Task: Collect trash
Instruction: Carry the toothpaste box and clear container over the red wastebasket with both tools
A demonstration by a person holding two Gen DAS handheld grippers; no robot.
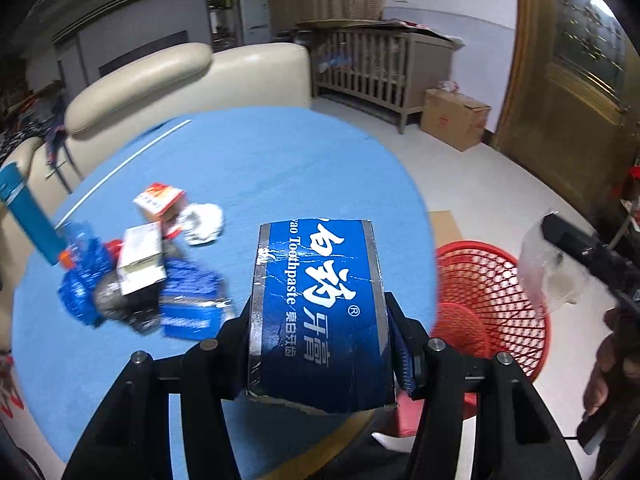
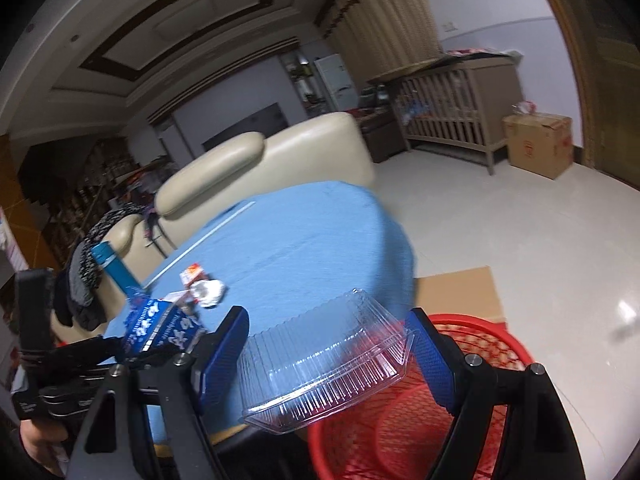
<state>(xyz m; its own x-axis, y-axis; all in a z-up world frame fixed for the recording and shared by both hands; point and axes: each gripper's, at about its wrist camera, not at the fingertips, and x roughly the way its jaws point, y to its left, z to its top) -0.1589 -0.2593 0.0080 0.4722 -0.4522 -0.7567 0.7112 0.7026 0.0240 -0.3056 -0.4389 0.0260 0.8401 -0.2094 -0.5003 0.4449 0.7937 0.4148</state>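
1. Biggest risk I can see: the clear plastic clamshell (image 2: 324,364) in the right gripper (image 2: 328,354) is flimsy and slick. It's pinched across its width between the blue pads (image 2: 224,354), so it could buckle or pop out sideways before it's properly above the red mesh basket (image 2: 492,344), and land on the floor.
2. Second risk: the toothpaste box (image 1: 320,312) sticks up a long way past the left gripper (image 1: 324,344), which only clamps its lower end. I'd guess a quick tilt could swing it loose, and its sides already look creased.
3. Third: both grippers are heading for the same basket side by side. In the left wrist view the right gripper shows at the far right edge, so a bump between them over the basket isn't impossible.
4. Also, that basket sits on the floor beside the round blue surface (image 1: 248,168), partly under its edge from this angle, so letting go too early could drop stuff on the rim of the surface instead.
5. Where things are: the toothpaste box is gripped firmly between the left jaws, over the near edge of the surface, basket to its right and lower. The clamshell is gripped between the right jaws, already partly over the basket.
6. Still left on the surface: a pile of small boxes and wrappers (image 1: 136,272) and a crumpled white wad (image 1: 204,222), well apart from both grippers.
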